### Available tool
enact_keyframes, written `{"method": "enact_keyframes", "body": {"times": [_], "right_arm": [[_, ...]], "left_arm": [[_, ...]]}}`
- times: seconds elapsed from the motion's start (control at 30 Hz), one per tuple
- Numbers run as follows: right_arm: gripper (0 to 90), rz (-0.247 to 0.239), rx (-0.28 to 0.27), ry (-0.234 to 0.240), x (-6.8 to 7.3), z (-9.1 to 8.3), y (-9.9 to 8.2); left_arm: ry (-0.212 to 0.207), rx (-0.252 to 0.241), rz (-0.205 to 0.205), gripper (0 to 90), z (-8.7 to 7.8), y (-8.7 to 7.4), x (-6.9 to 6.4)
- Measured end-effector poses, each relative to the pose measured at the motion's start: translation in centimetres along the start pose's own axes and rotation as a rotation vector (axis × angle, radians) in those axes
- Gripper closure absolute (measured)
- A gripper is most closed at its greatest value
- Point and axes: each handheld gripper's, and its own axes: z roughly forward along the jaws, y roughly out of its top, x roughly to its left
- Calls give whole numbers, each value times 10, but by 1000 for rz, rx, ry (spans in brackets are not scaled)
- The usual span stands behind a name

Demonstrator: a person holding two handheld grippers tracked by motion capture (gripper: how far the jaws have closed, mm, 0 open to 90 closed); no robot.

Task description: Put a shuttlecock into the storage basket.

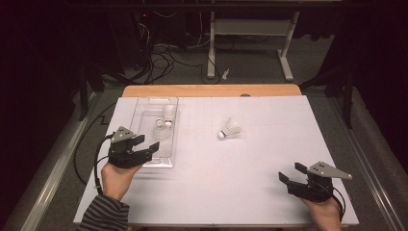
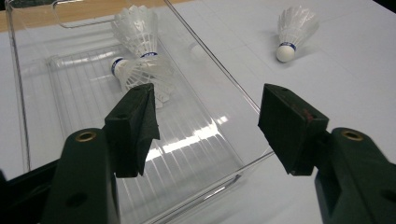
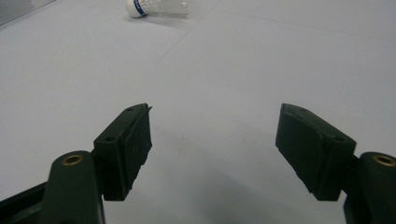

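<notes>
A clear plastic tray [image 1: 144, 108] [image 2: 28, 93] lies at the left of the white table sheet with two white shuttlecocks [image 1: 164, 124] [image 2: 140, 70] inside, one lying across the other. A third shuttlecock [image 1: 230, 128] [image 2: 293, 29] [image 3: 156, 6] lies on its side on the sheet near the middle. My left gripper [image 1: 146, 143] [image 2: 208, 126] hovers over the tray's near end, jaws wide open, nothing between them. My right gripper [image 1: 292, 172] [image 3: 215, 149] rests low at the front right, open and empty, pointing toward the loose shuttlecock.
The white sheet [image 1: 269, 144] covers a wooden table whose far edge [image 1: 211, 90] shows. Beyond it stand a white desk frame [image 1: 250, 43], cables on the floor and dark stands at both sides.
</notes>
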Motion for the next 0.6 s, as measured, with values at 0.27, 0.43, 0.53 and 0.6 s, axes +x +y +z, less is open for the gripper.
{"method": "enact_keyframes", "body": {"times": [0.27, 0.43, 0.53, 0.6], "right_arm": [[274, 0, 1, 1, 0, 0, 0], [274, -4, 0, 2, 0, 0, 0], [274, -2, 1, 0, 0, 0, 0], [274, -2, 1, 0, 0, 0, 0]], "left_arm": [[-7, -13, 11, 375, -4, -4, 2], [-14, -13, 0, 372, -6, -7, 2], [-17, -12, 1, 370, -7, -8, 2], [-19, -14, -2, 369, -8, -9, 2]]}}
